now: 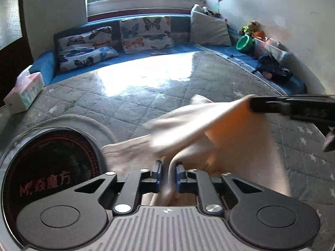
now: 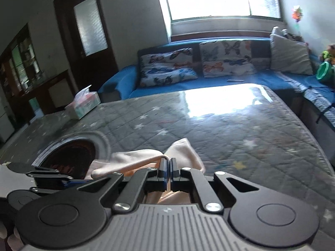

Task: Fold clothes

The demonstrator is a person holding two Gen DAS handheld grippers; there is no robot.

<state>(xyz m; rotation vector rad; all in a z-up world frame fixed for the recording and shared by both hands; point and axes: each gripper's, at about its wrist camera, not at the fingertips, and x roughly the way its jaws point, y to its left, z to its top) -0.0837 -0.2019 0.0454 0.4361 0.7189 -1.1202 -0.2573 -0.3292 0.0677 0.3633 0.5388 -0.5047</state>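
Cream garment (image 1: 209, 129) hangs bunched above the quilted desk (image 1: 146, 104), pinched by both my left jaws (image 1: 168, 172) and right jaws (image 2: 169, 164); I should pull the edge taut before laying it flat.

cream cloth (image 1: 199, 125), butterfly-print cushions (image 1: 146, 33)

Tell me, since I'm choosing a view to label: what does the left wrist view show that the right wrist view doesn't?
Left wrist only: dark clothing heaped on the sofa's right end. Right wrist only: a dark door and shelves. Both: the cream cloth pinched by the left gripper and right gripper, butterfly cushions, tissue box.
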